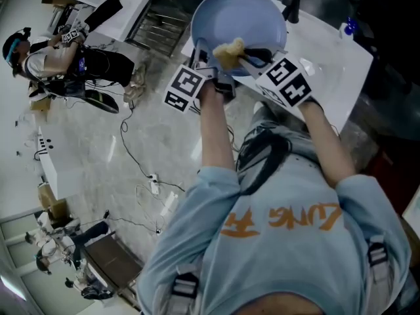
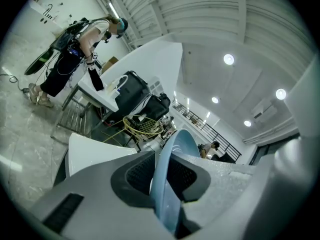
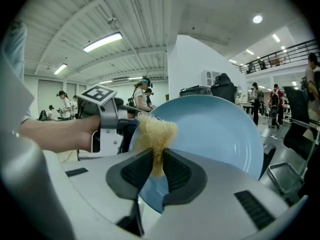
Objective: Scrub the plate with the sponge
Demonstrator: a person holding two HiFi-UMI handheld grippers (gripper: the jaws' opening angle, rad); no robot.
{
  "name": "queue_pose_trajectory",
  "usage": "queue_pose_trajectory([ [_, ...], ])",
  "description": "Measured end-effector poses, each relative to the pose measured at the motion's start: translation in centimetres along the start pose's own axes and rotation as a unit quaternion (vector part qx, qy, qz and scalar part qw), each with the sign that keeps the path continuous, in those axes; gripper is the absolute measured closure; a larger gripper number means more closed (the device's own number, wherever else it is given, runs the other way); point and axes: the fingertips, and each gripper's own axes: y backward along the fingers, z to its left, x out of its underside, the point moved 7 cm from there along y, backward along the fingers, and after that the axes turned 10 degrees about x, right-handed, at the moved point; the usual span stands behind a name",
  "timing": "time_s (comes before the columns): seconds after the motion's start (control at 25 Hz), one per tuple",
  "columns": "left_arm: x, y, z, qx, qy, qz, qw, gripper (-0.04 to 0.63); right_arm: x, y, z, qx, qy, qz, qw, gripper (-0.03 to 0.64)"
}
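Clamping the sponge (image 3: 154,131) in the right gripper (image 3: 157,170), pads squeezing its lower half, frayed top sticking out past the tips. Pinching the rim of the plate (image 2: 181,140) edge-on in the left gripper (image 2: 167,179), pads pressing on both faces (narrow gap, only the rim's thickness). Holding the plate up in the air, tilted, hollow face turned toward the person, over the left end of the white table (image 1: 331,67). Setting the sponge against the plate's near-left part, just beside the left gripper's hold; looking like contact, though not certain from any view.

Risks, judging only:
- Gripping by one thin bit of rim, so risking the plate pivoting or sliding out once scrubbing force pushes on it, worse when pushing far from the hold.
- Hanging unsupported near the table's end, so risking a drop onto the table or the floor.
- Scrubbing so near the left gripper, so risking knocking the right jaws into it.
- Holding only part of the sponge, so possibly dragging it out of the pads on a hard stroke.

Containers:
- Seeing nothing in the plate apart from the sponge; no suds or water showing.
- Spotting a yellow wire basket (image 2: 142,126) far off in the left gripper view, contents not readable.
- Noting a small bottle with a blue cap (image 1: 348,26) at the far right of the table, fill unknown.
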Motion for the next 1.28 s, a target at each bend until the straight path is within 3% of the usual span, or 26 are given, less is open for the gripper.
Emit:
queue_pose_trajectory([
  [0.36,0.8,-1.6,-1.1,0.011,0.006,0.012,0.9998,0.549,2.5,2.4,-2.2,0.018,-0.016,0.055,0.998,0.552],
  [0.64,1.9,-2.9,-1.5,0.014,0.004,0.023,0.9996,0.549,4.1,4.5,-4.9,0.049,-0.028,0.049,0.997,0.554],
  [0.92,2.7,-3.2,-1.5,0.015,0.001,0.035,0.9993,0.549,5.4,6.6,-7.4,0.104,-0.063,0.055,0.991,0.554],
  [1.12,3.5,-2.5,-1.0,0.005,0.004,0.042,0.9991,0.548,6.2,7.8,-9.2,0.182,-0.093,0.042,0.978,0.554],
  [1.28,3.8,-1.4,-0.3,-0.003,0.006,0.043,0.999,0.548,6.2,8.1,-9.5,0.195,-0.123,0.022,0.973,0.554],
])
